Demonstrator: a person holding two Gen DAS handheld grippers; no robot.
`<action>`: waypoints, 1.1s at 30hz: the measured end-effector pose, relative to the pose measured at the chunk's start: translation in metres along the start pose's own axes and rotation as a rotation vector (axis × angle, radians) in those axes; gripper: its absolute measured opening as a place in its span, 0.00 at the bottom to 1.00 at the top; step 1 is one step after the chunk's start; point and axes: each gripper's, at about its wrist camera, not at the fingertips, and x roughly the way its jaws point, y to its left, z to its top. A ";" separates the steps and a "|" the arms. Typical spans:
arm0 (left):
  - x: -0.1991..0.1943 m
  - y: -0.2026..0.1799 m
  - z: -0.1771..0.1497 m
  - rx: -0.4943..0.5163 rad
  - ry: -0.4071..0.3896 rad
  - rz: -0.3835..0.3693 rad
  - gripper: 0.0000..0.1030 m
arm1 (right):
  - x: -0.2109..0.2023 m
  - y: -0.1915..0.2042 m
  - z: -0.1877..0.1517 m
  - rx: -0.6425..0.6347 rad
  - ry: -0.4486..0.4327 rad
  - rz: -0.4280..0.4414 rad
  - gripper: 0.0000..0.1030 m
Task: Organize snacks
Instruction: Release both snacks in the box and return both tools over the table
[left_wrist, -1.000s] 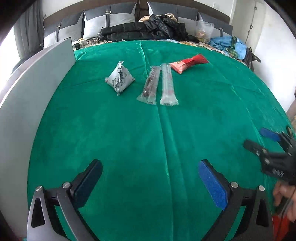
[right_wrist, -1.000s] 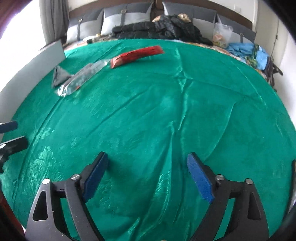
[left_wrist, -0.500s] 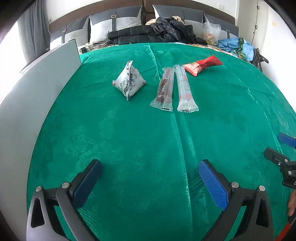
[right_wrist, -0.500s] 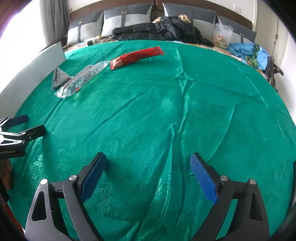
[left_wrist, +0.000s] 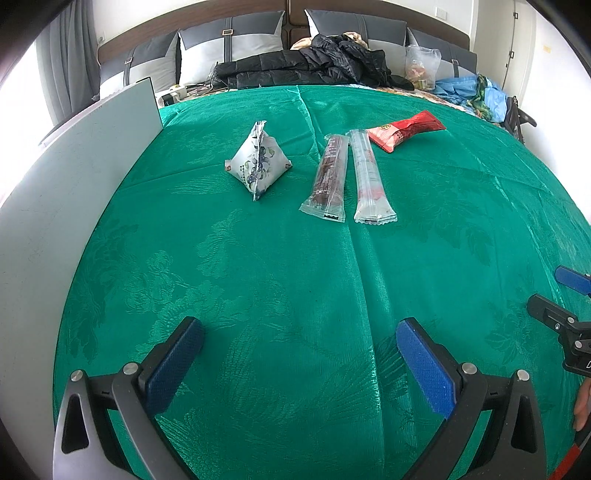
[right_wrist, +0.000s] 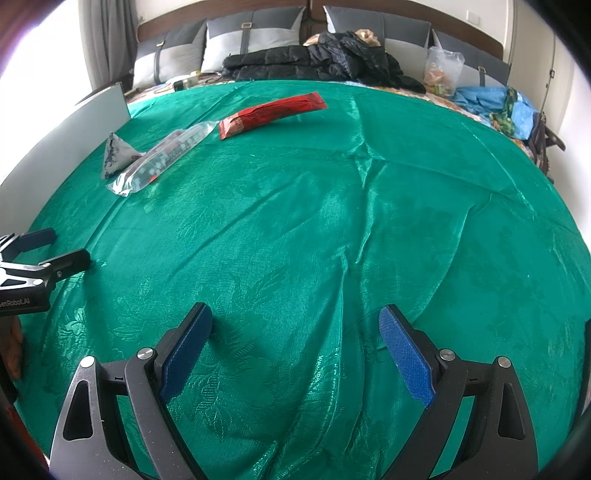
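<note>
**Snacks wait far across the cloth, both grippers empty**

Snacks sit in a loose row on the far half of the wide green damask cloth (left_wrist: 295, 277), well apart from both tools. Largest of them, the red foil snack packet (left_wrist: 405, 130) lies flat and angled at the right end of the row. Just beside it run two long clear plastic stick packs side by side, the pale one (left_wrist: 367, 177) and the dark-filled one (left_wrist: 328, 177). The white pyramid-shaped pouch with blue printing (left_wrist: 258, 164) stands on its base at the left end, near the tall grey-white board (left_wrist: 74, 177) along the cloth's left edge.

The left gripper (left_wrist: 299, 360) and the right gripper (right_wrist: 295, 349) both hover low over bare cloth with jaws spread wide, gripping nothing.

The step in hand looks like the first reach. The slick film packs will likely slide on the shiny, wrinkled cloth, so a grip across the narrow width, near mid-length, seems wisest. The puffed pouch probably takes best by its crimped seam.
</note>
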 end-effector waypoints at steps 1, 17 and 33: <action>0.000 0.000 0.000 0.000 0.000 0.000 1.00 | 0.000 0.000 0.000 0.000 0.000 0.000 0.91; 0.000 0.000 0.000 0.001 0.001 0.000 1.00 | 0.014 -0.010 0.022 0.018 0.059 -0.010 0.92; 0.000 0.001 0.001 -0.001 0.000 0.000 1.00 | 0.032 -0.027 0.042 0.067 0.004 -0.048 0.95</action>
